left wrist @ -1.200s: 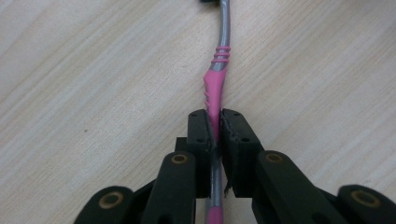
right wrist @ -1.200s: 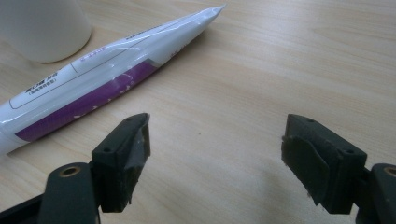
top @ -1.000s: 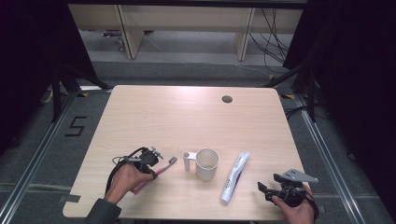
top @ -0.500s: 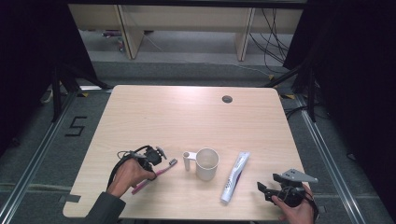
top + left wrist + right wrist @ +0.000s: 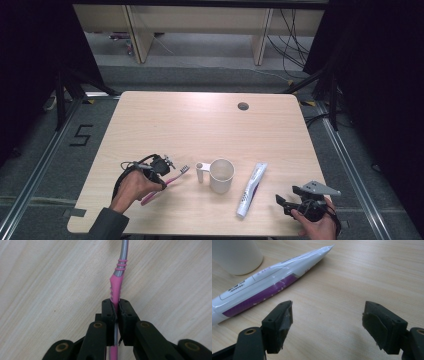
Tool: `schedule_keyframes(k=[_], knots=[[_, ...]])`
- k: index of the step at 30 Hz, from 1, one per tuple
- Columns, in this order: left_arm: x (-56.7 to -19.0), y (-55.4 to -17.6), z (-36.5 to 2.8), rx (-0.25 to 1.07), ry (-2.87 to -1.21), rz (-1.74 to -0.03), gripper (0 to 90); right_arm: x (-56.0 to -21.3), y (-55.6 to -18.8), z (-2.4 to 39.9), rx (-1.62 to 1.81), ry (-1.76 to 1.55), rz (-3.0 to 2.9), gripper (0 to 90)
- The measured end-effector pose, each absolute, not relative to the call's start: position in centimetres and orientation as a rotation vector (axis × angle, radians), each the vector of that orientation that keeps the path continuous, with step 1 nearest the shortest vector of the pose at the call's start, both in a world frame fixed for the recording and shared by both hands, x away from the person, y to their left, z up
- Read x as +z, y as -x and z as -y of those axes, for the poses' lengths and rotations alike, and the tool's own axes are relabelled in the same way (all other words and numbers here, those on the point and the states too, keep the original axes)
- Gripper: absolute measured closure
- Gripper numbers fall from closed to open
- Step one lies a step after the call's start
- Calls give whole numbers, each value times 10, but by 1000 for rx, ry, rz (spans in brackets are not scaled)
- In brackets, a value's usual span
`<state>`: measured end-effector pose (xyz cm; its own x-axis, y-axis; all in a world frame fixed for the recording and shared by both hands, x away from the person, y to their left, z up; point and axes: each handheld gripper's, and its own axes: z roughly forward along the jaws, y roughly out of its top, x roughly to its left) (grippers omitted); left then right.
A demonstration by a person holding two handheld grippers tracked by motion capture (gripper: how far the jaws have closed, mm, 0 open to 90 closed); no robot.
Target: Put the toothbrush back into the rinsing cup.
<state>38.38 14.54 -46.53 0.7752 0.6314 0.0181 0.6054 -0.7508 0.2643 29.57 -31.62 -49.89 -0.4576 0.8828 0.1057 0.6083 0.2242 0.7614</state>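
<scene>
A pink and grey toothbrush [image 5: 172, 179] lies on the wooden table [image 5: 200, 125], bristles toward the white mug [image 5: 220, 175]. My left gripper [image 5: 161, 172] is shut on its handle; in the left gripper view the pads [image 5: 110, 311] pinch the pink toothbrush grip [image 5: 116, 287] just above the tabletop. A white and purple toothpaste tube [image 5: 251, 188] lies right of the mug. My right gripper [image 5: 281, 201] rests near the front right corner, open, with nothing between its fingers. In the right gripper view the toothpaste tube [image 5: 269, 285] lies ahead and left of the right gripper [image 5: 327, 315].
A round cable hole [image 5: 243, 106] sits near the table's far edge. Beyond the table are wooden furniture legs and cables on the floor. A number 5 is marked on the floor [image 5: 80, 135] at the left.
My left hand and gripper have shifted slightly right along the toothbrush handle, and the toothbrush has turned a little. The right gripper has stayed in place.
</scene>
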Motion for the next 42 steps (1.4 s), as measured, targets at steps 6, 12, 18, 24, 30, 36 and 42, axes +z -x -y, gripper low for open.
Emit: schedule_keyframes(k=[6, 12, 18, 24, 30, 36, 42], knots=[[-453, -379, -155, 178, -2637, -936, 836, -499, -295, 315, 1101, -1424, -2148, 252], [-438, -374, -163, 216, -2524, -917, 836, -500, -296, 316, 1101, -1397, -2155, 251], [-427, -369, -169, 342, -2386, -912, 836, -499, -296, 316, 1102, -1410, -2151, 252], [-426, -364, -172, 392, -2178, -891, 835, -500, -297, 317, 1098, -1384, -2158, 251], [-431, -352, -163, 400, -2018, -882, 835, -500, -297, 317, 1101, -1386, -2160, 251], [-432, -349, -159, 372, -1920, -882, 835, -500, -297, 317, 1103, -1395, -2160, 251], [-426, -347, -156, 416, -1825, -880, 835, -500, -297, 317, 1085, -1384, -2150, 252]])
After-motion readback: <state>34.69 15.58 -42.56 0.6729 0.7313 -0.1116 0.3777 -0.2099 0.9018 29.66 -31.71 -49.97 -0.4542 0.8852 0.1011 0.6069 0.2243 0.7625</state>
